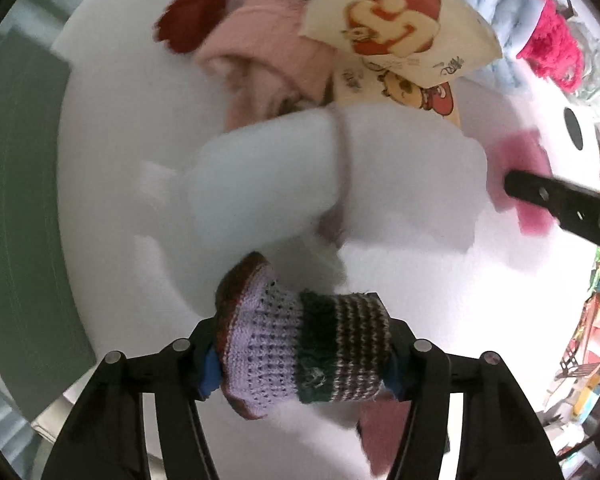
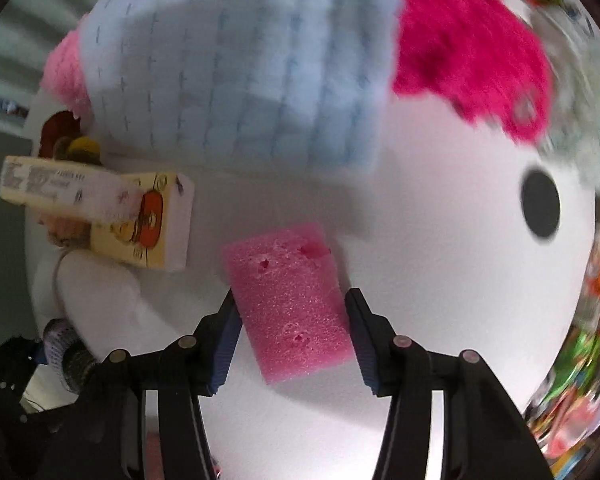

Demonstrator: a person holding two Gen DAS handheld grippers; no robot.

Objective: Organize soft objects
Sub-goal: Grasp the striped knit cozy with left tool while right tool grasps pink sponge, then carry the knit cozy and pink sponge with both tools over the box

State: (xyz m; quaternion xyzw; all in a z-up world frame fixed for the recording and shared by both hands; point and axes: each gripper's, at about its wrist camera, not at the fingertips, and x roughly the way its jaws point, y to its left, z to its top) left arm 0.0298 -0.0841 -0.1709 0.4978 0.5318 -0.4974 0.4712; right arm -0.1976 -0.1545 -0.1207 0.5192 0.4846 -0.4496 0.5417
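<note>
Left hand-held gripper (image 1: 302, 364): was closed on a knitted sleeve (image 1: 300, 354) of lilac, dark green and striped yarn, which was pinched across its width between the two fingers and carried clear of the worktop (image 1: 112, 128).

Right hand-held gripper (image 2: 292, 336): was held open around a pink sponge (image 2: 290, 306); the left finger (image 2: 226, 336) was seen touching or almost touching the sponge's edge, while a gap was left at the right finger, so no grip was judged to be made yet.

Pink sponge: was lying flat on the worktop between the right fingers, slightly skewed to them; a squeeze across its shorter side was judged to be intended.

White plush (image 1: 300, 184): was found just ahead of the left hand-held gripper, beyond the knitted sleeve, with the right tool's finger reaching in at its far right side.

Pile beyond: a pale pink cloth (image 1: 260, 60), a dark red piece (image 1: 190, 16) and a printed cream box (image 1: 396, 32) were heaped further ahead of the left hand-held gripper; sorting was judged to be at an early stage.

Blue cloth (image 2: 240, 64): was spread ahead of the right hand-held gripper, with bright pink fluff (image 2: 468, 48) touching it on the right.

Risk: the sponge could be pushed aside, as contact appeared one-sided.
</note>
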